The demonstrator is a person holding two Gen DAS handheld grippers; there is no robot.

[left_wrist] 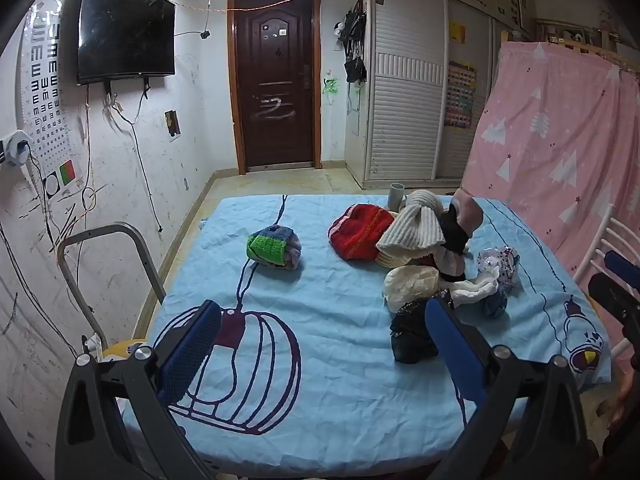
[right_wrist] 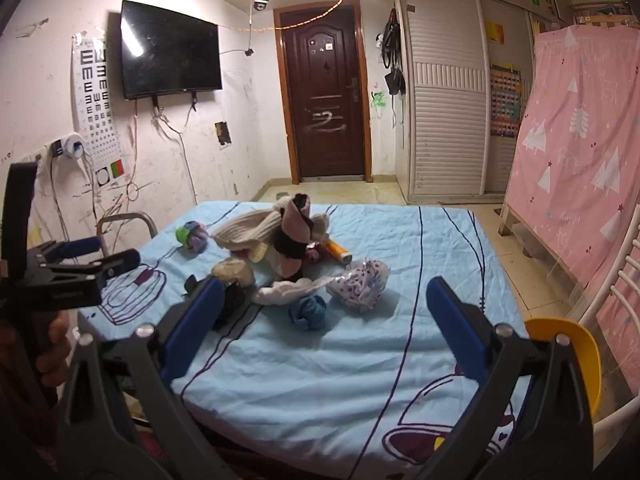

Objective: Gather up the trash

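Note:
Crumpled litter lies among clothes on the blue-clothed table (left_wrist: 320, 216): a black plastic bag (left_wrist: 412, 332), a cream bag (left_wrist: 412, 284), a patterned plastic bag (left_wrist: 500, 264) and a white wad (left_wrist: 472, 292). My left gripper (left_wrist: 324, 307) is open over the near half of the table, with the black bag just beyond its right finger (left_wrist: 456, 348). My right gripper (right_wrist: 325, 285) is open and empty, short of the patterned bag (right_wrist: 360, 284), a blue cloth ball (right_wrist: 308, 312) and the white wad (right_wrist: 288, 288). An orange tube (right_wrist: 338, 252) lies behind them.
A red knit hat (left_wrist: 360, 232), a white knit hat (left_wrist: 416, 224), a grey cup (left_wrist: 396, 196) and a green-blue bundle (left_wrist: 272, 250) sit further back. A yellow chair (right_wrist: 568, 360) and a white chair (right_wrist: 616, 264) stand at the right, a metal frame (left_wrist: 104, 240) at the left.

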